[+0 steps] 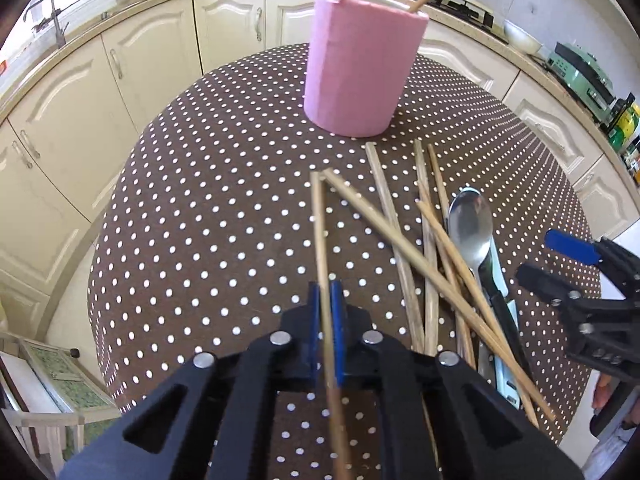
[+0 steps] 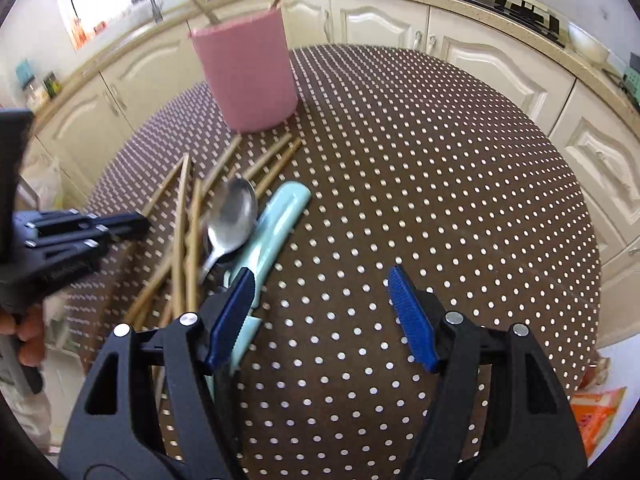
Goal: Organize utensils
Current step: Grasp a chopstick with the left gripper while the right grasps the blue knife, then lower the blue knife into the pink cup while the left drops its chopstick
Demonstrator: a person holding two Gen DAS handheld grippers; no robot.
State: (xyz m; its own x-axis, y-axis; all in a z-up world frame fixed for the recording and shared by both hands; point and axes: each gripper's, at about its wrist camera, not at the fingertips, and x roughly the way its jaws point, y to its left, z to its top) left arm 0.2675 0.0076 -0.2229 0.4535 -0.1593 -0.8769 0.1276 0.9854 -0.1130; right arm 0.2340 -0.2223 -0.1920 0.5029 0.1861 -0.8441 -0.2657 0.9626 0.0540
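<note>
The left gripper (image 1: 327,300) has its blue pads pinched tight on one wooden chopstick (image 1: 320,240), whose long axis runs straight out ahead of the jaws toward the pink holder (image 1: 362,68), its far tip resting on the dotted tablecloth (image 1: 200,200) short of that holder. To the right of these jaws lies a loose pile of about six more chopsticks (image 1: 424,264), most pointing roughly toward the holder, two crossing the others on a slant. Among them lies one metal spoon (image 1: 470,228), bowl end toward the holder, on top of a pale mint-green utensil (image 2: 276,224) lying the same way. Two sticks already stand in the holder, leaning apart. The right gripper (image 2: 322,288) holds its jaws wide with only bare cloth between them; its left pad (image 2: 236,316) hangs over the near end of the mint-green utensil, with the pile lying left of the jaws.
</note>
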